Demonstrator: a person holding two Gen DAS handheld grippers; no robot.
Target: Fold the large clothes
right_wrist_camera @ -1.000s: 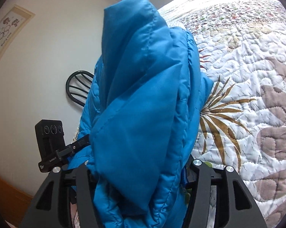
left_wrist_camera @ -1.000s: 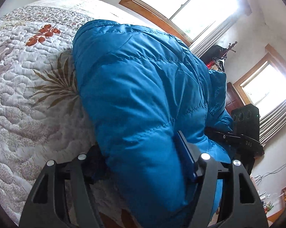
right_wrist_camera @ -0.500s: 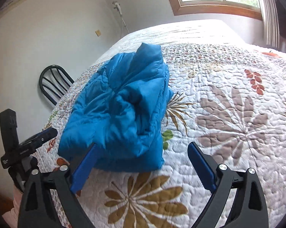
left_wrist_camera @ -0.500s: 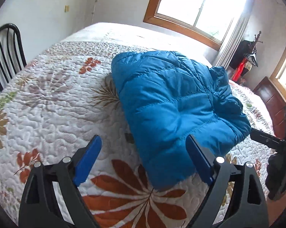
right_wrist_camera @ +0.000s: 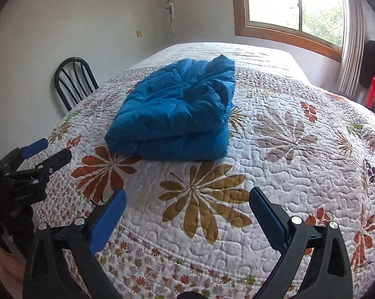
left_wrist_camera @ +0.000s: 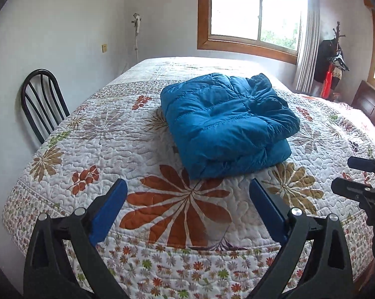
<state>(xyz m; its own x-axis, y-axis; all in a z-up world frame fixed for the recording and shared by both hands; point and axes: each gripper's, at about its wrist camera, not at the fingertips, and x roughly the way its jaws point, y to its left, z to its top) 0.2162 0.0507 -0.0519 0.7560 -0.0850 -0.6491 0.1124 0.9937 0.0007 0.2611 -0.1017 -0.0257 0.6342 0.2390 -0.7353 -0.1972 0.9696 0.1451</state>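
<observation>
Beyond both sets of jaws, the folded blue jacket (left_wrist_camera: 227, 122) is laid flat on the quilted bed (left_wrist_camera: 117, 144). Nothing is held by the left gripper (left_wrist_camera: 187, 199), whose jaws are opening, or by the right gripper (right_wrist_camera: 187, 206), spread wide.

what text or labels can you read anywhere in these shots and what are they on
No text here reads clearly.
Small pale print on the black clamp of the left hand-held gripper, seen in the right wrist view: too small and blurred to read.
Blue puffer jacket: no label or logo visible.
Floral quilt, chair, window frame: no writing.
</observation>
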